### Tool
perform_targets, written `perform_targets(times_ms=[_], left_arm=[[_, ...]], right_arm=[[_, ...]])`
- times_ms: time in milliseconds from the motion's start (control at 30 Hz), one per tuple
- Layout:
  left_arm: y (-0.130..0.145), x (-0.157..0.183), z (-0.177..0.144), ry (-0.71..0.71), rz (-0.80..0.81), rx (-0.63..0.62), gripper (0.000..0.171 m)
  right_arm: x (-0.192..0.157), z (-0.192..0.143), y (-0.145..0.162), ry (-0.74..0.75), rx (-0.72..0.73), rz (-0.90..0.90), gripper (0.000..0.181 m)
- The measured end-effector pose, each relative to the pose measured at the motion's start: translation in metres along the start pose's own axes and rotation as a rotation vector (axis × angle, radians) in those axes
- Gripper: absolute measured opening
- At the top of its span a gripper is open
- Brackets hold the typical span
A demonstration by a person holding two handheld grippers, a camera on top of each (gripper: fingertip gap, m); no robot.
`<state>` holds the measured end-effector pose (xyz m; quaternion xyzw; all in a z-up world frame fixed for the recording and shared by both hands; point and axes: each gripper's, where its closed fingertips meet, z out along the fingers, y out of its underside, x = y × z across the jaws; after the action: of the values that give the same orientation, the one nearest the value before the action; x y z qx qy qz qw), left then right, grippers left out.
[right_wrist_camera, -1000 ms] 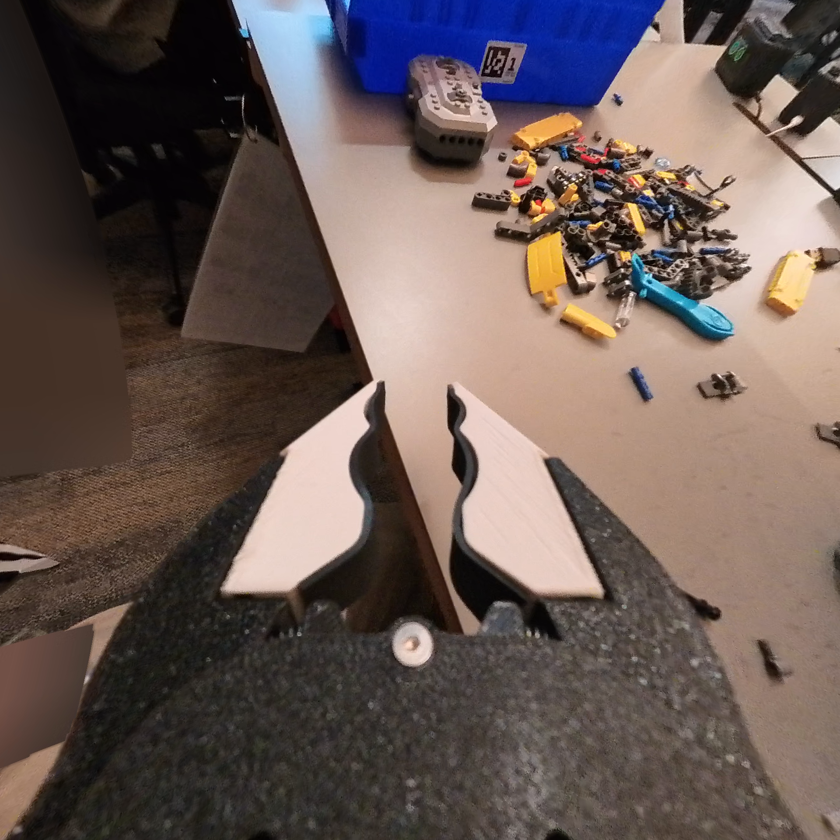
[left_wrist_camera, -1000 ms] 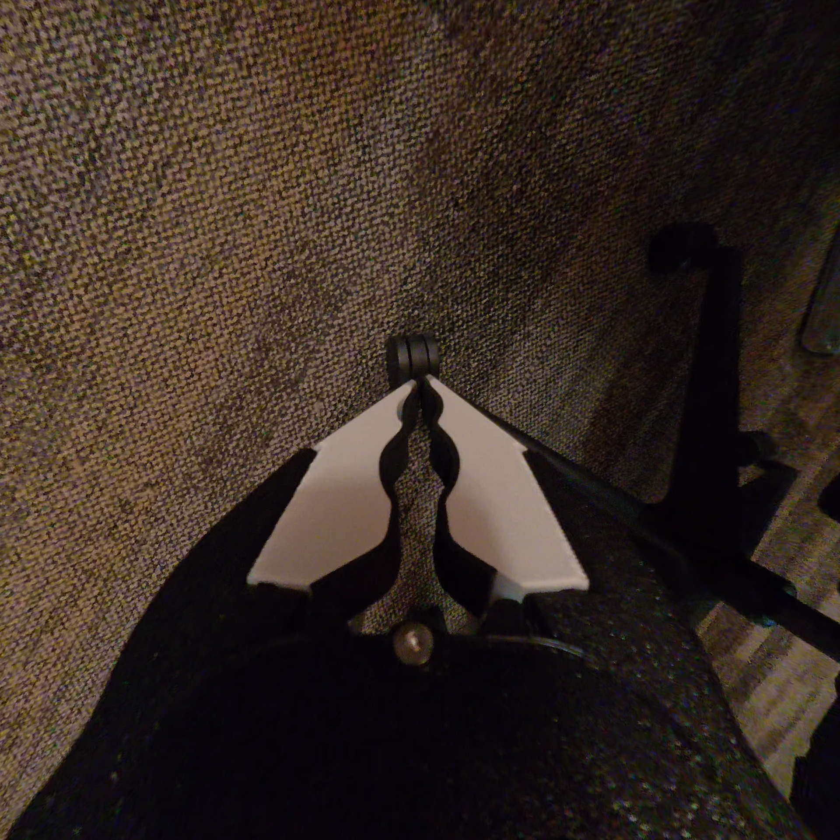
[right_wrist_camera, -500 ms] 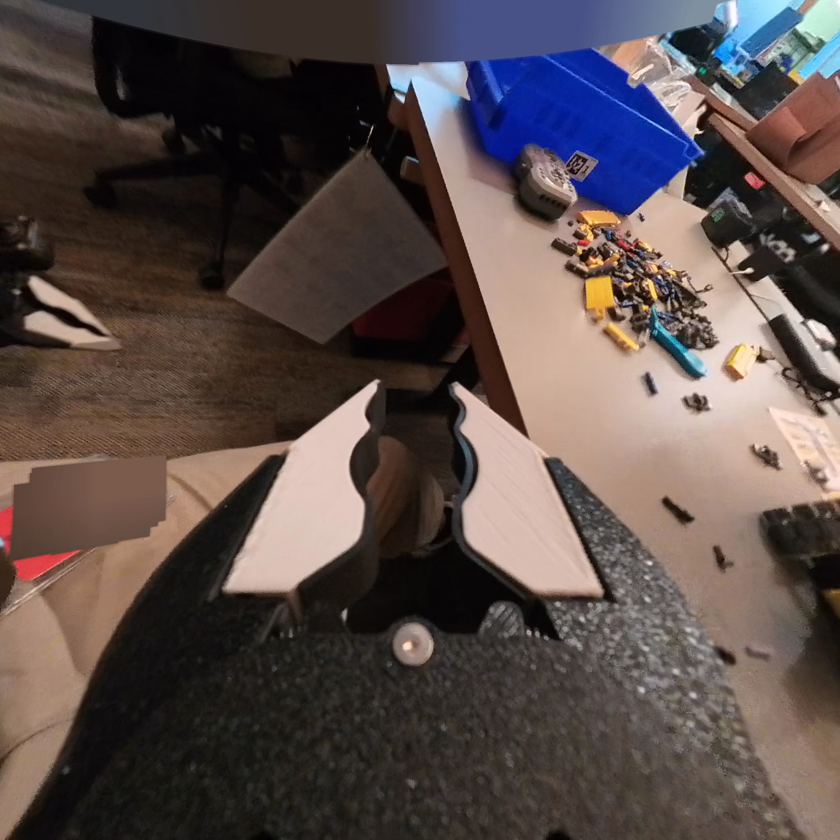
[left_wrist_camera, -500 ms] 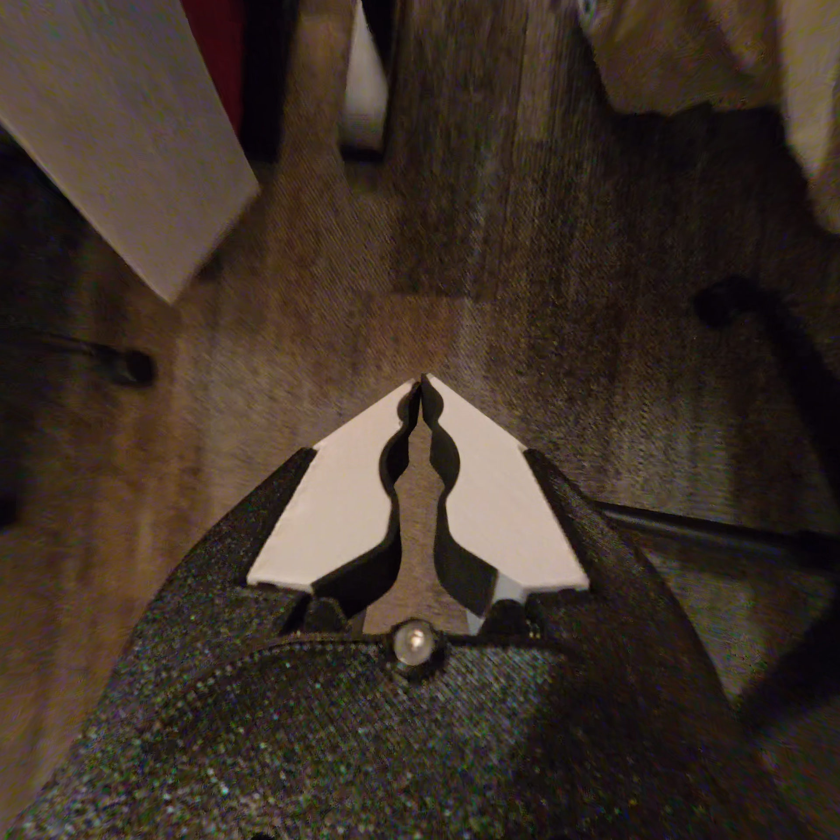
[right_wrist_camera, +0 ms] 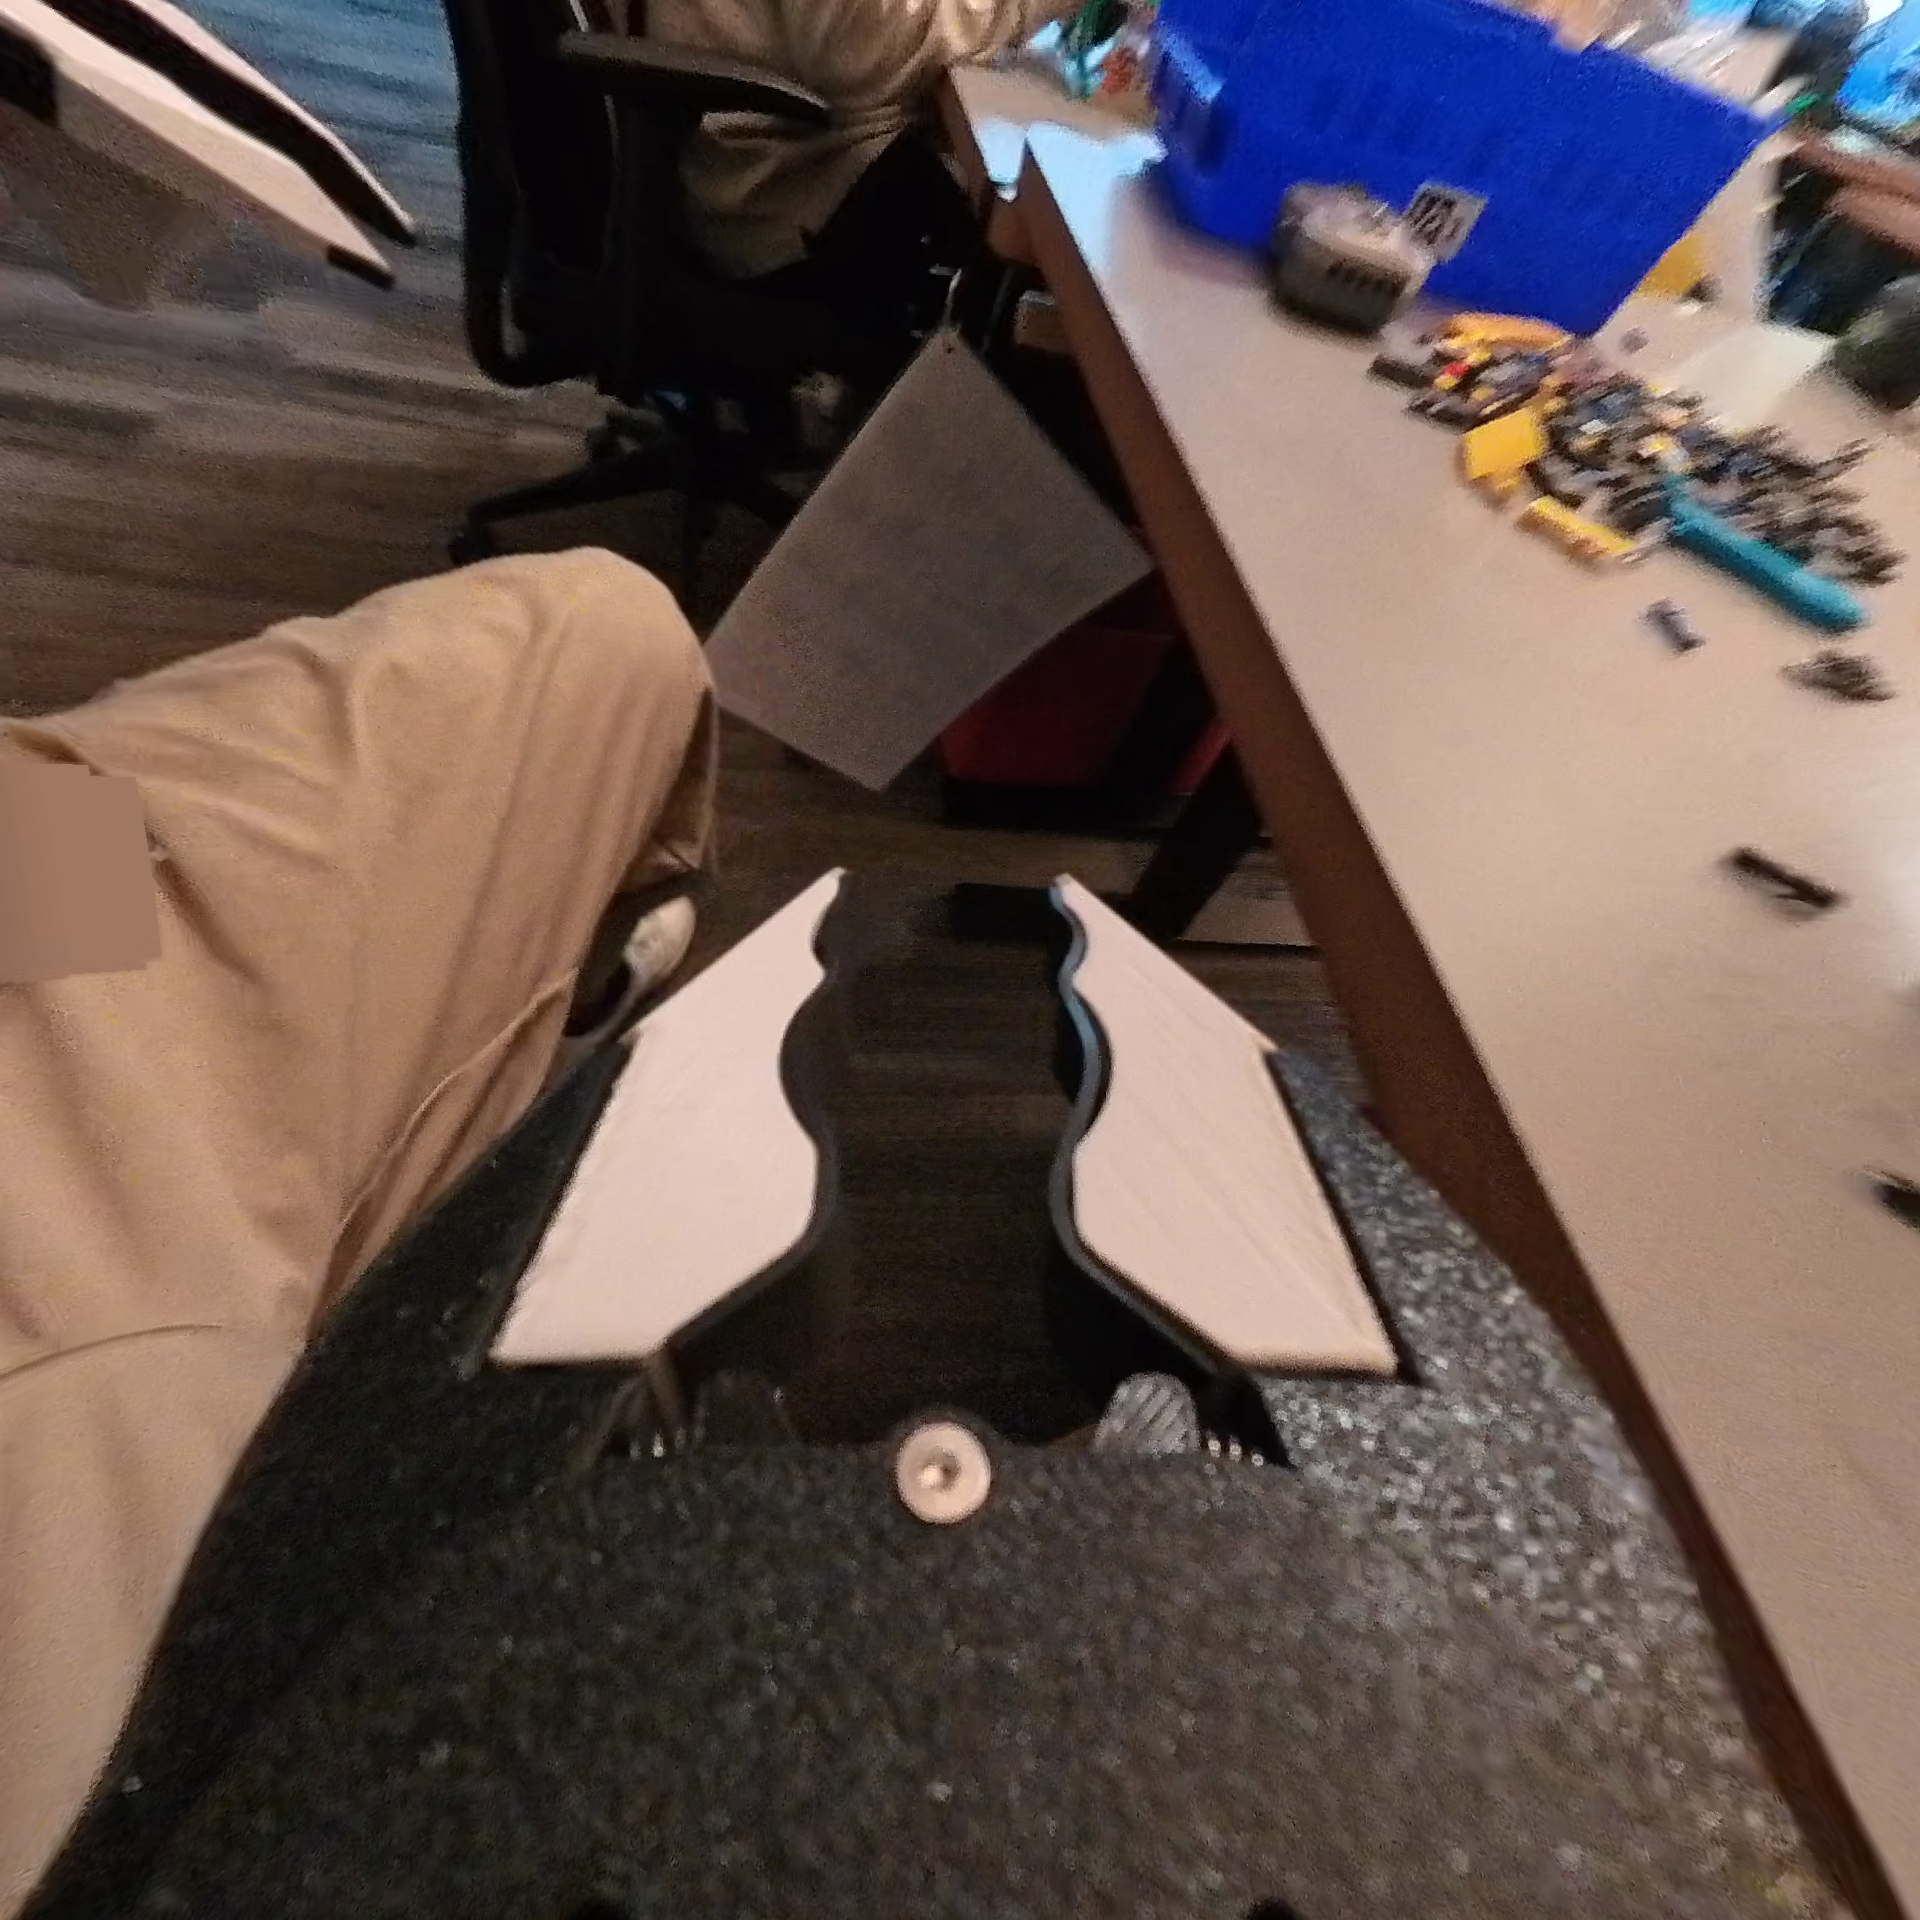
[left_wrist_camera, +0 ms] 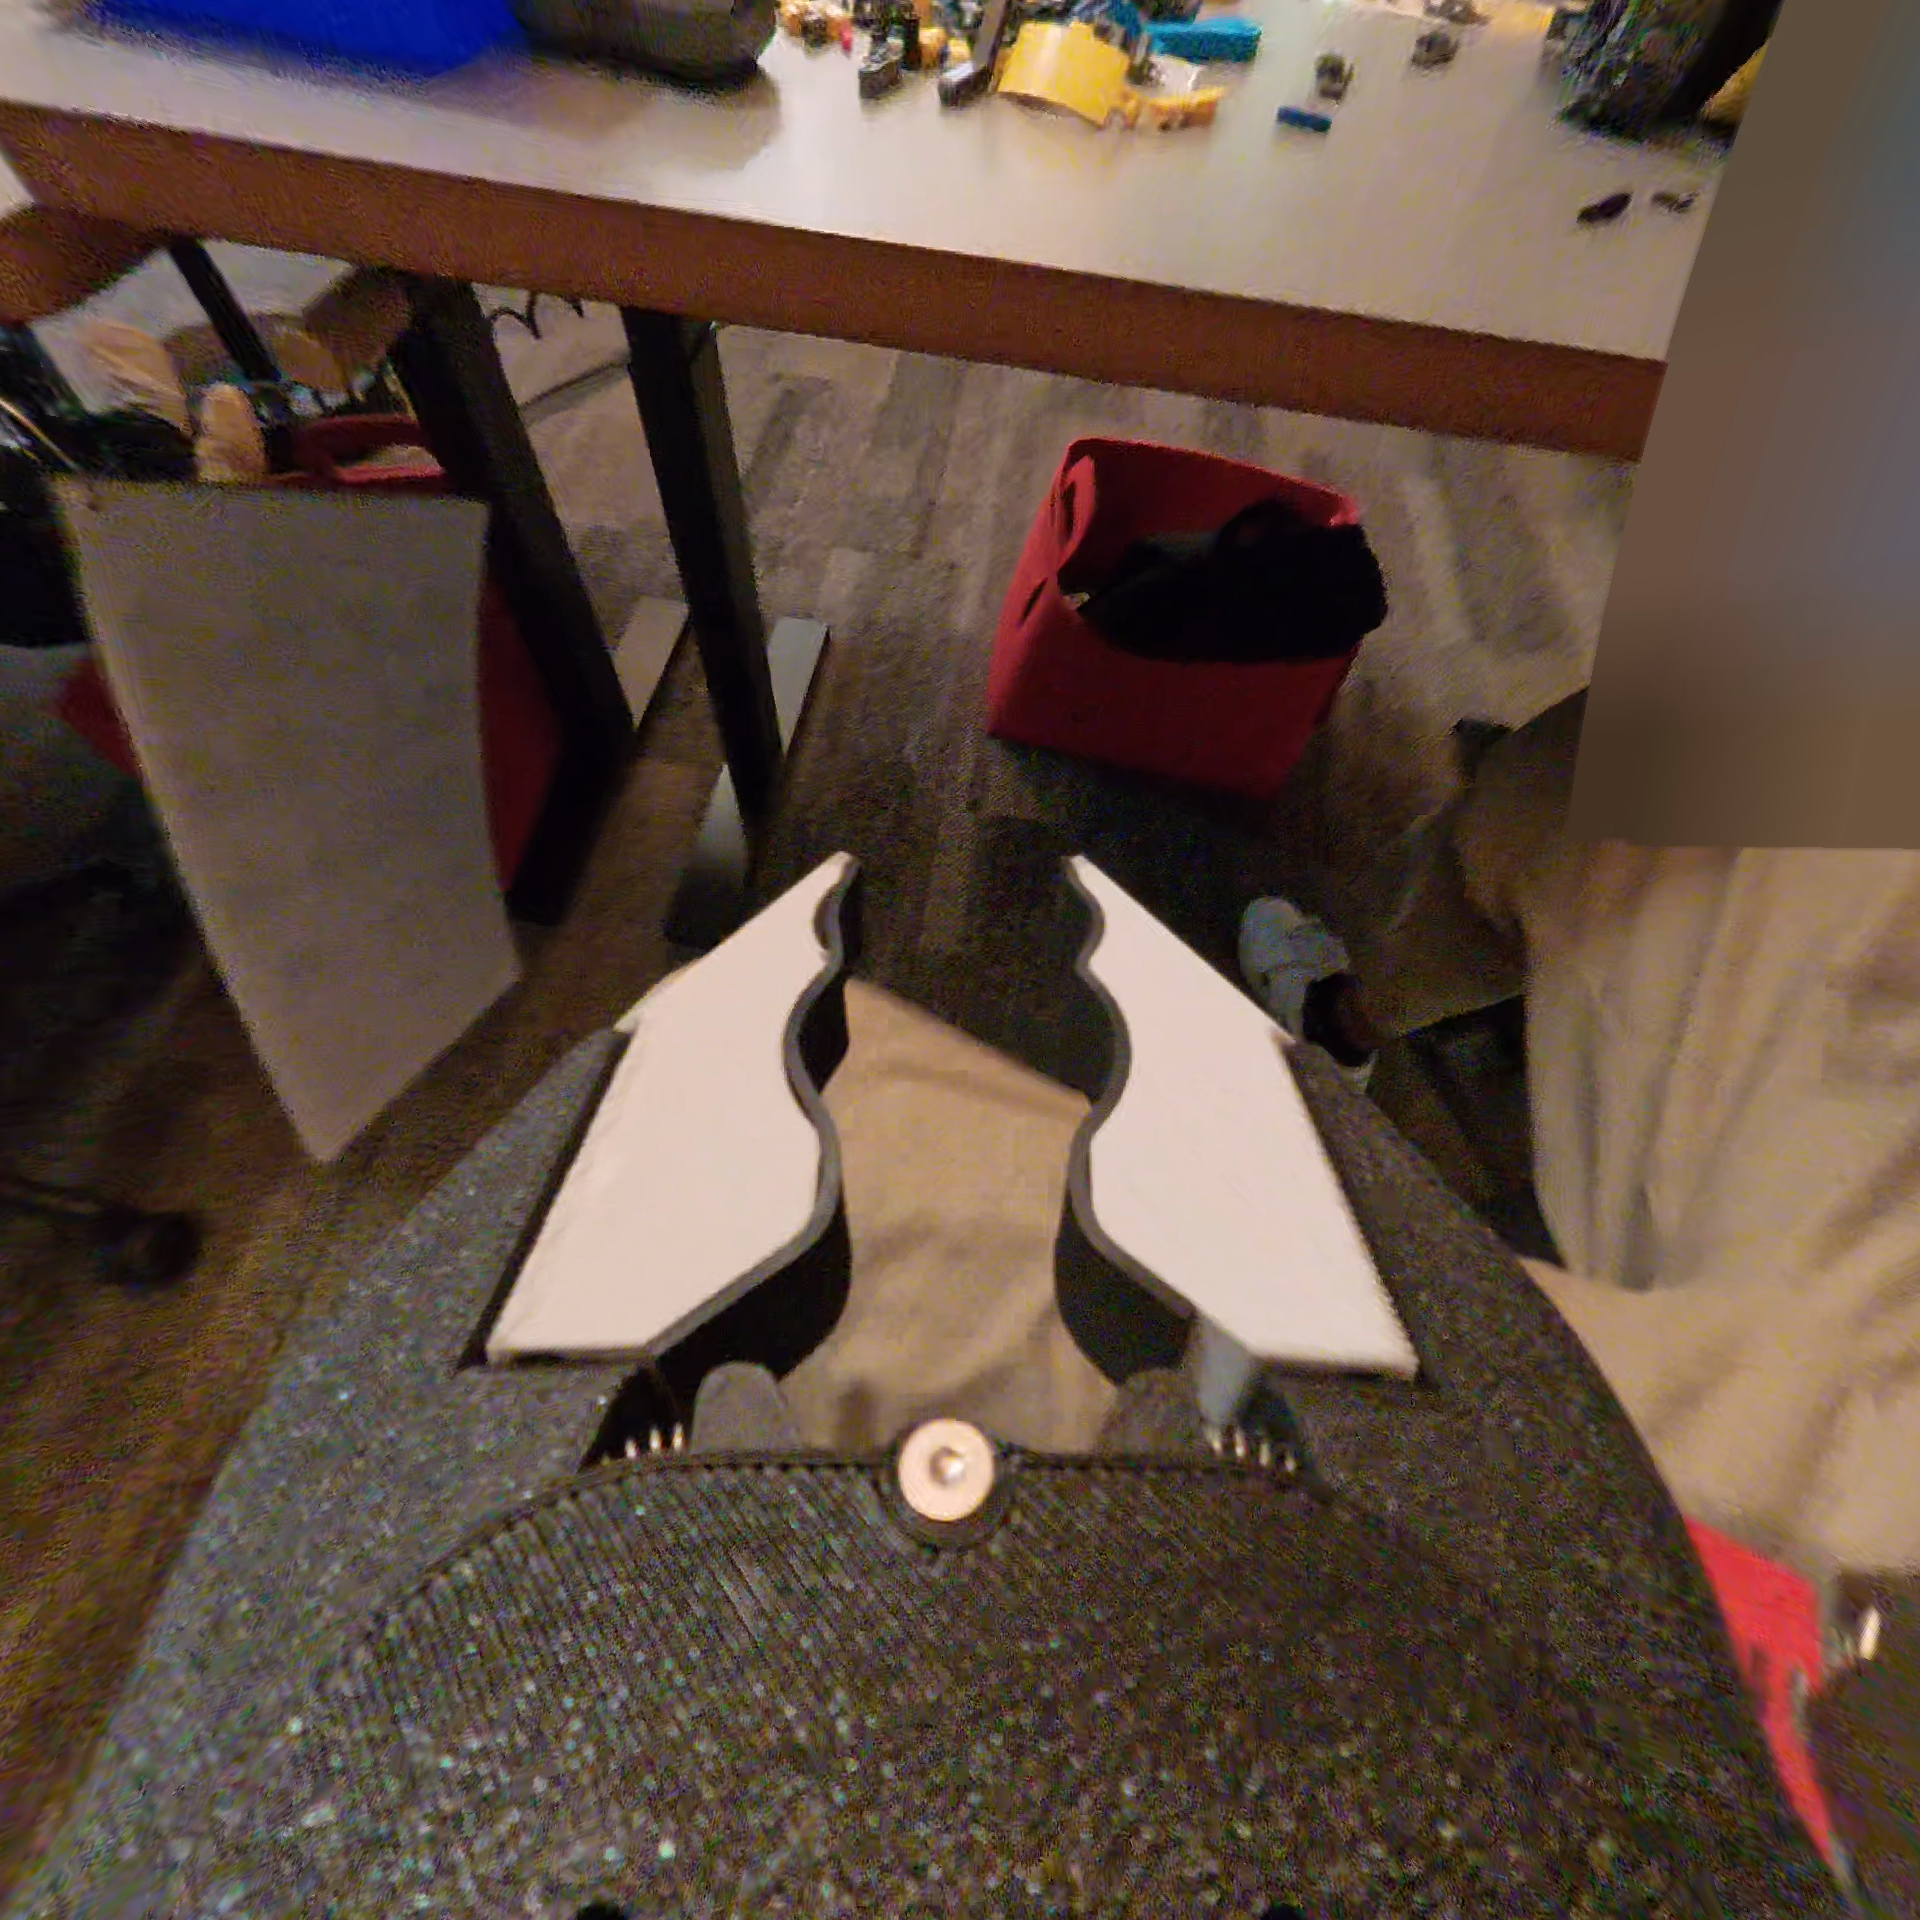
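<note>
My left gripper (left_wrist_camera: 961,873) is open and empty. It is held below the table's front edge (left_wrist_camera: 1039,301), over a person's knee in beige trousers (left_wrist_camera: 935,1122). My right gripper (right_wrist_camera: 945,894) is open and empty, low beside the table's left edge (right_wrist_camera: 1299,779), over dark floor next to the person's leg (right_wrist_camera: 312,831). A pile of small yellow, black and blue bricks (right_wrist_camera: 1662,468) lies on the table top; it also shows in the left wrist view (left_wrist_camera: 1060,62). The left gripper's fingers (right_wrist_camera: 208,135) show at the upper left of the right wrist view.
A blue bin (right_wrist_camera: 1455,156) and a grey block (right_wrist_camera: 1340,260) stand at the table's far end. Under the table are a red fabric bin (left_wrist_camera: 1174,644), black table legs (left_wrist_camera: 707,571) and a grey panel (left_wrist_camera: 291,779). An office chair (right_wrist_camera: 623,208) stands behind. The gap from one gripper's tips to the other's is roughly 30 cm.
My left gripper was shut, low over the carpet; it has swung up to face the table and opened. My right gripper has pulled back from over the table edge and opened wider.
</note>
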<state>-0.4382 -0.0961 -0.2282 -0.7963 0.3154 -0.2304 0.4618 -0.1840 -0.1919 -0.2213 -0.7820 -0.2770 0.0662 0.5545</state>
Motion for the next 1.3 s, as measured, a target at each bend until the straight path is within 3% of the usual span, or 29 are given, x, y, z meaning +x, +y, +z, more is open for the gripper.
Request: perform_targets(times_ms=[167, 300, 500, 600, 700, 800, 900, 1033, 1133, 1300], left_arm=[[0.028, -0.015, 0.024, -0.058, -0.042, -0.053, 0.051], [0.061, -0.045, 0.030, -0.094, -0.168, -0.088, 0.060], [0.099, -0.086, 0.038, -0.119, -0.304, -0.081, 0.068], [0.110, -0.096, 0.060, -0.114, -0.256, -0.068, 0.070], [0.111, -0.092, 0.093, -0.042, -0.256, -0.032, 0.070], [0.113, -0.085, 0.129, 0.031, -0.282, 0.018, 0.071], [0.134, -0.077, 0.160, 0.088, -0.306, -0.030, 0.069], [0.167, -0.060, 0.173, 0.138, -0.291, -0.117, 0.066], [0.160, -0.053, 0.180, 0.157, -0.284, -0.112, 0.066], [0.158, -0.036, 0.200, 0.183, -0.234, -0.149, 0.068]], right_arm=[[-0.022, 0.075, 0.030, -0.177, -0.078, 0.018, 0.033], [-0.043, 0.136, 0.065, -0.315, -0.135, 0.097, 0.031], [-0.053, 0.185, 0.130, -0.332, -0.187, 0.030, 0.027], [-0.048, 0.184, 0.160, -0.313, -0.207, 0.077, 0.024], [-0.036, 0.166, 0.168, -0.282, -0.223, 0.204, 0.029], [-0.020, 0.150, 0.175, -0.193, -0.218, 0.143, 0.028], [-0.015, 0.144, 0.187, -0.177, -0.235, 0.115, 0.028], [-0.021, 0.135, 0.186, -0.220, -0.213, 0.174, 0.030], [-0.010, 0.129, 0.196, -0.179, -0.239, 0.118, 0.030], [0.000, 0.123, 0.206, -0.198, -0.232, 0.234, 0.031]])
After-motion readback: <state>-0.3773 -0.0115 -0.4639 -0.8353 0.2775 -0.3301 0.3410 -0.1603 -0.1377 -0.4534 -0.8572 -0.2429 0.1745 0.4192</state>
